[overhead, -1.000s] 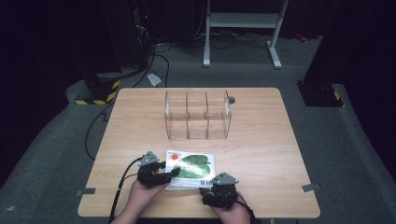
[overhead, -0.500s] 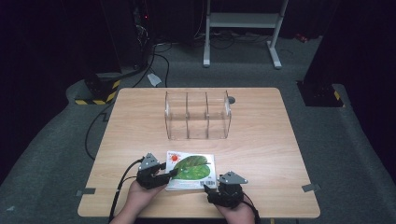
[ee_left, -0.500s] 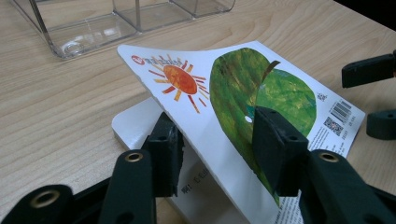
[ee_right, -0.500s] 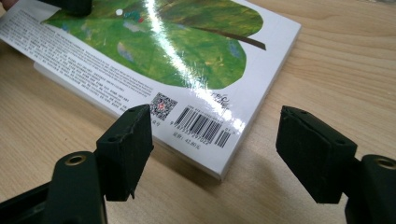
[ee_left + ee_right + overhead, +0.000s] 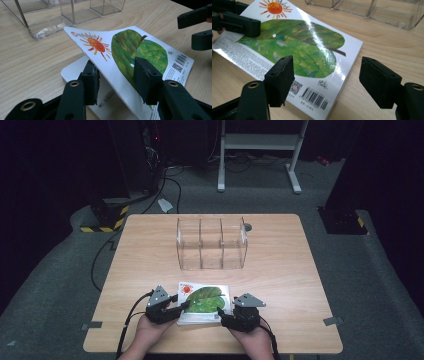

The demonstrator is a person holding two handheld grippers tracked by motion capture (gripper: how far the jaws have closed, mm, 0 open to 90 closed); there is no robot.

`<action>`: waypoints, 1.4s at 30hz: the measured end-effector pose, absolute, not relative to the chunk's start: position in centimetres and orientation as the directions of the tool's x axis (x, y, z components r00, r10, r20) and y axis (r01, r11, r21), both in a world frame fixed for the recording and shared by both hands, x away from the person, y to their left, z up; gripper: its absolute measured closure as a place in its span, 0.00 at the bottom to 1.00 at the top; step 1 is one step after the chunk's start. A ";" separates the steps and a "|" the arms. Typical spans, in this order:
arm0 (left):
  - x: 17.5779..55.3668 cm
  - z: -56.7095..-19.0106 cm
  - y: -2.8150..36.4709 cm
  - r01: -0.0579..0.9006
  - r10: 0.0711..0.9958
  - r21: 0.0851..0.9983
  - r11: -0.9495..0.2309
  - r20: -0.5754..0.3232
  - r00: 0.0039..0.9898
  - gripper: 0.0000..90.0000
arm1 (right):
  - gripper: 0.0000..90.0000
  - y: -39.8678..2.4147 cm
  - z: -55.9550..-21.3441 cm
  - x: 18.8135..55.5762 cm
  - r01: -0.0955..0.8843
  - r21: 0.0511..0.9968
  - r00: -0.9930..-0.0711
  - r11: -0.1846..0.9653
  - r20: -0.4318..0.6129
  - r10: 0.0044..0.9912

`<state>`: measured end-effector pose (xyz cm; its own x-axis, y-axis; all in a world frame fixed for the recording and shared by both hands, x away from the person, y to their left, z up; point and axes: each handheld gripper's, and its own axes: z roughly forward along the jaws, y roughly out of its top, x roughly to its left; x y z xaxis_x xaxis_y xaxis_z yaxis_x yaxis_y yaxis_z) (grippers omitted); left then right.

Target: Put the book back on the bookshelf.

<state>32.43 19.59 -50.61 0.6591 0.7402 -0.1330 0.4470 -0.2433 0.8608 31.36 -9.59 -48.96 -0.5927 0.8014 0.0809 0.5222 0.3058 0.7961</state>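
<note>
A picture book (image 5: pixel 205 302) with a green leaf and an orange sun on its cover lies near the table's front edge. My left gripper (image 5: pixel 181 307) is at the book's left side. In the left gripper view, the cover (image 5: pixel 140 50) is lifted off the white page below. One jaw of the left gripper (image 5: pixel 116 75) is under the cover and the other on top, with a wide gap between them. My right gripper (image 5: pixel 327 75) stands open over the barcode corner of the book (image 5: pixel 307 45), jaws far apart.
A clear plastic organizer (image 5: pixel 212 243) with three compartments stands in the middle of the table (image 5: pixel 300 270), beyond the book. A small dark disc (image 5: pixel 248 226) lies behind it. Cables trail from both grippers over the front edge.
The right gripper has shifted slightly to the right along the book's near edge. The left gripper has stayed at the book's left side with little movement.
</note>
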 end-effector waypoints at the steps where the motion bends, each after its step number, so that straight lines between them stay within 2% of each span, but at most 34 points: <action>1: 32.4 -50.6 19.6 0.443 0.740 0.863 -0.242 -0.132 0.660 0.63 | 0.31 -9.6 -49.0 31.4 0.520 0.799 -0.589 0.303 0.078 0.804; 6: 32.2 -50.5 19.5 0.419 0.740 0.872 -0.252 -0.105 0.664 0.64 | 0.33 -10.0 -49.8 31.5 0.528 0.801 -0.574 0.283 0.092 0.813; 12: 32.1 -50.3 19.4 0.396 0.737 0.883 -0.253 -0.089 0.670 0.65 | 0.33 -9.9 -50.6 31.5 0.523 0.793 -0.586 0.313 0.068 0.807; 42: 31.1 -49.8 19.1 0.298 0.725 0.908 -0.295 0.010 0.688 0.68 | 0.33 -10.2 -50.5 31.4 0.533 0.796 -0.561 0.287 0.078 0.824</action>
<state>31.14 19.05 -49.80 0.6882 0.7254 0.0097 0.2978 -0.2947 0.9080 31.43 -10.20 -50.48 -0.5611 0.8241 0.0778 0.5325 0.2874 0.7961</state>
